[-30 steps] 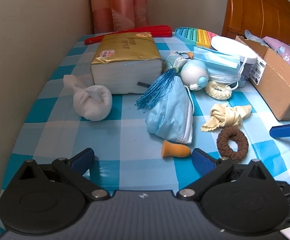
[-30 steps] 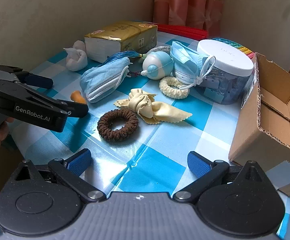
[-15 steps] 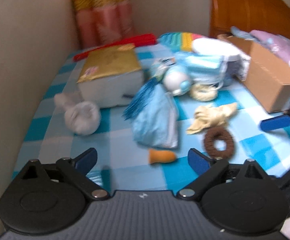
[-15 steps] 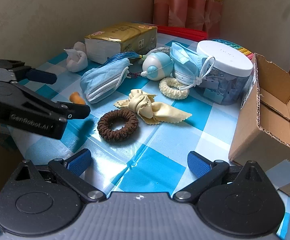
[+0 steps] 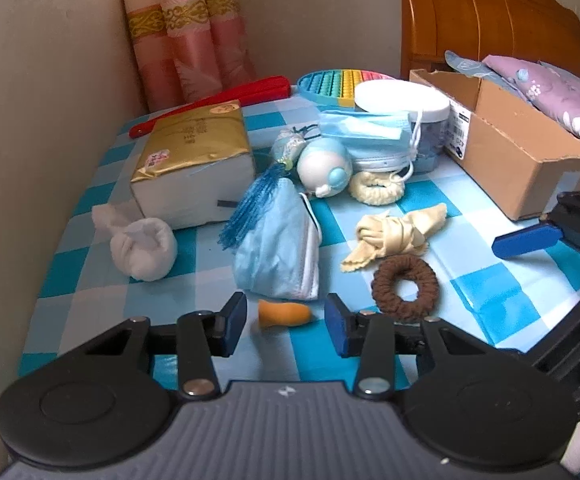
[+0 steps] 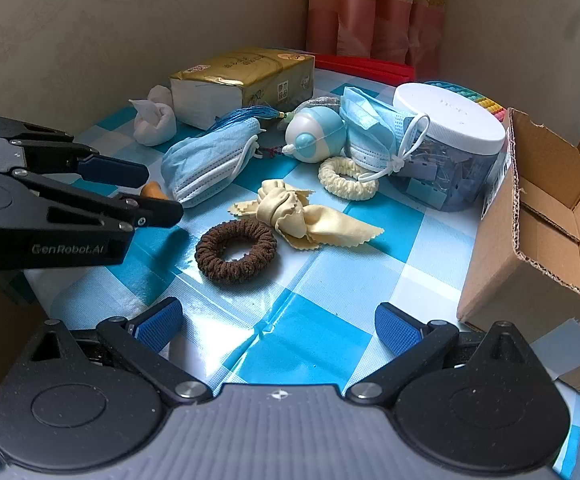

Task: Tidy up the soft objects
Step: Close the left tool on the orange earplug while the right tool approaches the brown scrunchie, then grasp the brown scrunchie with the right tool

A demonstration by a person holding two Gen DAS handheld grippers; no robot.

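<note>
Left claw (image 5: 285, 322), its jaws just narrowed yet clear of the orange foam earplug (image 5: 283, 313) lying between them on the counter (image 5: 209, 268) just before the blue face mask (image 5: 279, 248); right claw (image 6: 277, 326) apart, empty; earplug judged light, squashy, best pinched mid-body.

Left tongs (image 6: 157, 196) hide most of orange earplug (image 6: 153, 191), perhaps untouched.

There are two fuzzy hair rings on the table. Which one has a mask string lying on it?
The cream scrunchie, beside the clear jar. The brown scrunchie lies alone on the tablecloth.
</note>
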